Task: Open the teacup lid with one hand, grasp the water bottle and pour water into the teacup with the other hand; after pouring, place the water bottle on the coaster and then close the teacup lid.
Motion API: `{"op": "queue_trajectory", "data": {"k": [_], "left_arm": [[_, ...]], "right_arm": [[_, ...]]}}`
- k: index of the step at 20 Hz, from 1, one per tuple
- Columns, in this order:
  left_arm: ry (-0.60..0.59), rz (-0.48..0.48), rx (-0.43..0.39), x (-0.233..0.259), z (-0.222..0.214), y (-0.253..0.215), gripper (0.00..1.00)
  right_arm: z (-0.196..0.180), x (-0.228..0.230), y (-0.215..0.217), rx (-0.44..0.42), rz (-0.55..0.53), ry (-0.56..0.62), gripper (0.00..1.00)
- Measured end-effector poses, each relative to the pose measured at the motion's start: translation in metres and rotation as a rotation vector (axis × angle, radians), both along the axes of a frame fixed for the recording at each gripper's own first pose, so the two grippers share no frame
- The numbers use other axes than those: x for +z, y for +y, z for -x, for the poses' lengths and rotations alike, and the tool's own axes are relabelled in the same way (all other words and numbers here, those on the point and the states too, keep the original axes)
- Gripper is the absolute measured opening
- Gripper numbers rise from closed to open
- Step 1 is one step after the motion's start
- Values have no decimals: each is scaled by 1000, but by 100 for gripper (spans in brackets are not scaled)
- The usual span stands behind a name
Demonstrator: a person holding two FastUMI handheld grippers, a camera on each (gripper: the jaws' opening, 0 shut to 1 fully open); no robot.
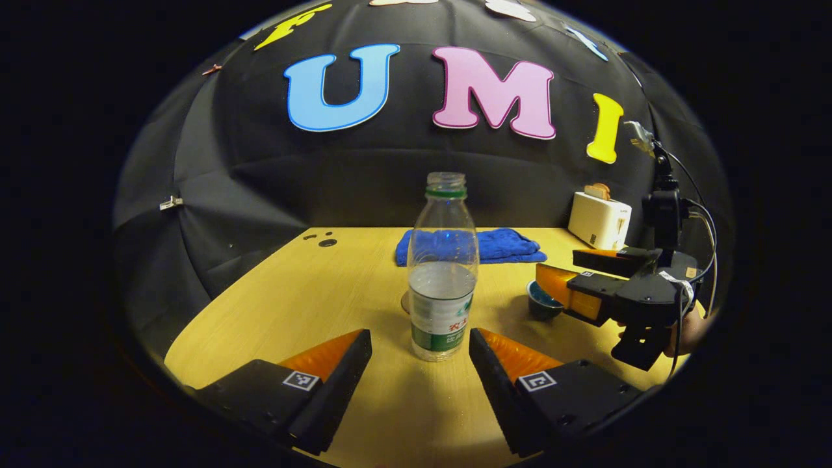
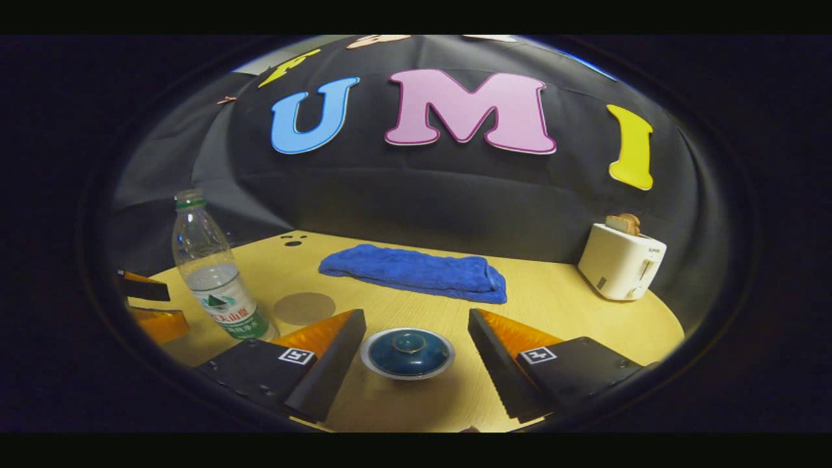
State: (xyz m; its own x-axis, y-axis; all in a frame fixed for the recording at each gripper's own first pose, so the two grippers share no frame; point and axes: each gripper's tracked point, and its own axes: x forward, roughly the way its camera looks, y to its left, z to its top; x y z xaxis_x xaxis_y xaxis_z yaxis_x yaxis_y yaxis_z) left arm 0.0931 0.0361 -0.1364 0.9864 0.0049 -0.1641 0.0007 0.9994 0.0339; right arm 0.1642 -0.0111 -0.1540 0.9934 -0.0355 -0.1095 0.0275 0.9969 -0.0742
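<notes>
An uncapped clear water bottle (image 1: pixel 442 273), partly full, stands upright on the wooden table (image 1: pixel 312 292). My left gripper (image 1: pixel 420 351) is open, its fingers on either side of the bottle's base without touching. Just behind the bottle lies a round coaster (image 2: pixel 303 307). A dark blue teacup (image 2: pixel 407 353) with its lid on sits between the open fingers of my right gripper (image 2: pixel 416 348), which hovers above it. In the left gripper view the right gripper (image 1: pixel 562 286) hangs over the teacup (image 1: pixel 541 300) at the right. The bottle (image 2: pixel 218 273) stands left in the right gripper view.
A folded blue towel (image 2: pixel 416 272) lies toward the back of the table. A white toaster (image 2: pixel 621 261) with bread in it stands at the back right. Small dark holes (image 1: pixel 323 240) mark the table's far left corner. A hand (image 1: pixel 689 325) holds the right gripper.
</notes>
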Motion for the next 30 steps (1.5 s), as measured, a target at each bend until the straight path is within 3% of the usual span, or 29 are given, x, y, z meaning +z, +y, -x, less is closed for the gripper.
{"op": "queue_trajectory", "data": {"k": [4, 7, 8, 9, 10, 15, 16, 19, 21, 22, 23, 25, 26, 30], "left_arm": [[-2, 45, -12, -7, -3, -6, 95], [0, 41, -30, -9, -3, -13, 95], [1, 36, -34, -11, -2, -13, 95], [1, 34, -40, -12, -1, -15, 95], [0, 29, -41, -13, 0, -16, 95], [14, 35, -43, -18, 2, -16, 95], [15, 37, -39, -19, 3, -15, 95], [6, 39, -31, -17, 3, -12, 95], [2, 37, -36, -17, 2, -12, 95], [3, 36, -34, -18, 1, -11, 95], [2, 39, -32, -18, -1, -10, 95], [5, 47, -37, -20, -6, -11, 95], [8, 51, -45, -22, -8, -14, 95], [4, 54, -74, -22, -20, -22, 95]], "right_arm": [[-6, -6, 2, 6, 28, -9, 96], [-12, -12, 5, 17, 8, 10, 89], [-13, -16, 6, 17, 6, 21, 76], [-11, -19, 7, 19, 9, 27, 75], [-12, -18, 9, 24, 10, 28, 64], [-11, -17, 12, 26, 8, 29, 52], [-12, -16, 10, 22, 0, 29, 41], [-12, -16, 9, 21, -34, 50, 30], [-14, -15, 10, 27, -46, 68, 33], [-15, -16, 10, 28, -48, 78, 26], [-14, -15, 11, 36, -48, 82, 32], [-14, -15, 12, 39, -42, 92, 20], [-13, -14, 13, 44, -42, 96, 25], [-11, 9, 14, 62, -27, 66, 25]]}}
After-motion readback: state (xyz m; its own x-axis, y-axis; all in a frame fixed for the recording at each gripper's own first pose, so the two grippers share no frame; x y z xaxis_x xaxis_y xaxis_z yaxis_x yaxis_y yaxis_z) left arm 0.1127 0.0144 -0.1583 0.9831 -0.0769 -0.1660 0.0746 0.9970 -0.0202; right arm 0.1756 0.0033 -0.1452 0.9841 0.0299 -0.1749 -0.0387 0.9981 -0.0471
